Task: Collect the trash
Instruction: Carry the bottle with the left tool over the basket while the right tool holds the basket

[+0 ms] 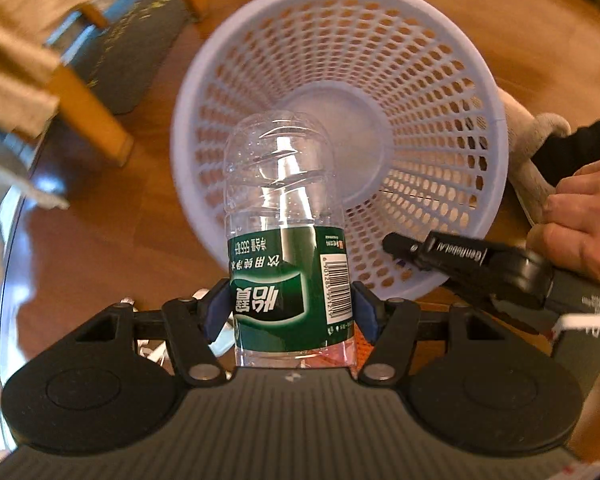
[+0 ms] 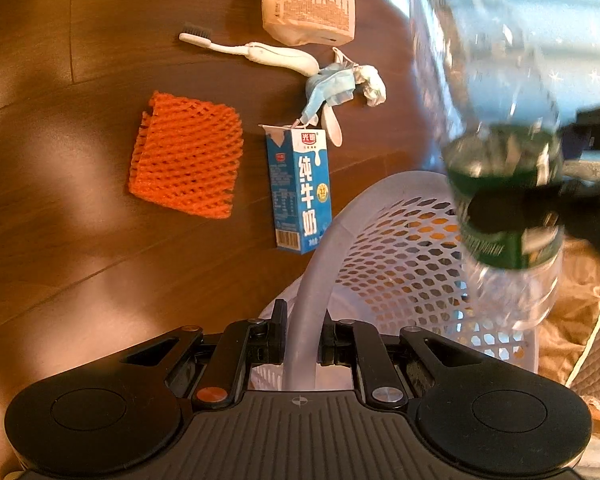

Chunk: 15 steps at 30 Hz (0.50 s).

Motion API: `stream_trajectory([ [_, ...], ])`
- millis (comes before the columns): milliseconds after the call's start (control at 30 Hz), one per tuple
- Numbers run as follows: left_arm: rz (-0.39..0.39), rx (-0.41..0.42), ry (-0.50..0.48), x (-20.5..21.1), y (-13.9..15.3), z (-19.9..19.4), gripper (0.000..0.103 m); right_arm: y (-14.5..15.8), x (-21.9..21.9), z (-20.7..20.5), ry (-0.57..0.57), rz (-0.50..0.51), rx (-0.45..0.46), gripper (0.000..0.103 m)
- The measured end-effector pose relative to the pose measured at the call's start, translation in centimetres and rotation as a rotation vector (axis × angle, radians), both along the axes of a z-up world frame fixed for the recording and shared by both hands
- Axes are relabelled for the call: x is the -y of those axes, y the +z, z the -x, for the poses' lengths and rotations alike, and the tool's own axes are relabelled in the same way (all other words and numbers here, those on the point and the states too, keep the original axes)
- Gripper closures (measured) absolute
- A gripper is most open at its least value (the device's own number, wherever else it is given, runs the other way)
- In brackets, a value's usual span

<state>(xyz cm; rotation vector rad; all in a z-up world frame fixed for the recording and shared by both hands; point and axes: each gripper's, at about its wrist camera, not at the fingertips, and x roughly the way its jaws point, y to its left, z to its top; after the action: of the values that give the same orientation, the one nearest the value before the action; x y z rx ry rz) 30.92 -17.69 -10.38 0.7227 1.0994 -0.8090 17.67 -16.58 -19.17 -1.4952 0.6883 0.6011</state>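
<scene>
Currently: one green-labelled water bottle (image 1: 290, 240) clamped in left gripper (image 1: 291, 310) above one white basket (image 1: 476, 80); right gripper (image 2: 303, 338) clamps its rim. Far left: one "纯牛奶" milk carton (image 2: 300, 188), one orange foam net (image 2: 186, 160).

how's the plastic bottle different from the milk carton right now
The plastic bottle is clear with a green label; the milk carton is an opaque blue and white box. The bottle is clamped in the left gripper over the white basket; the carton lies flat on the wooden floor beside the basket, untouched. The bottle is round, the carton rectangular with a torn-open top. Both are drink containers.
</scene>
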Motion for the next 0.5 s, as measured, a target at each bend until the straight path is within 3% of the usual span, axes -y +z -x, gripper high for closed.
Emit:
stream_trajectory([
  [233,0.055,0.032,-0.004,3.0,0.0,-1.6,0.036,0.1,0.0,-0.2,-0.014,-0.010,-0.005,0.094],
  [500,0.076,0.030,0.025,1.4,1.3,-1.9,0.036,0.0,0.0,-0.3,-0.024,-0.024,-0.007,0.094],
])
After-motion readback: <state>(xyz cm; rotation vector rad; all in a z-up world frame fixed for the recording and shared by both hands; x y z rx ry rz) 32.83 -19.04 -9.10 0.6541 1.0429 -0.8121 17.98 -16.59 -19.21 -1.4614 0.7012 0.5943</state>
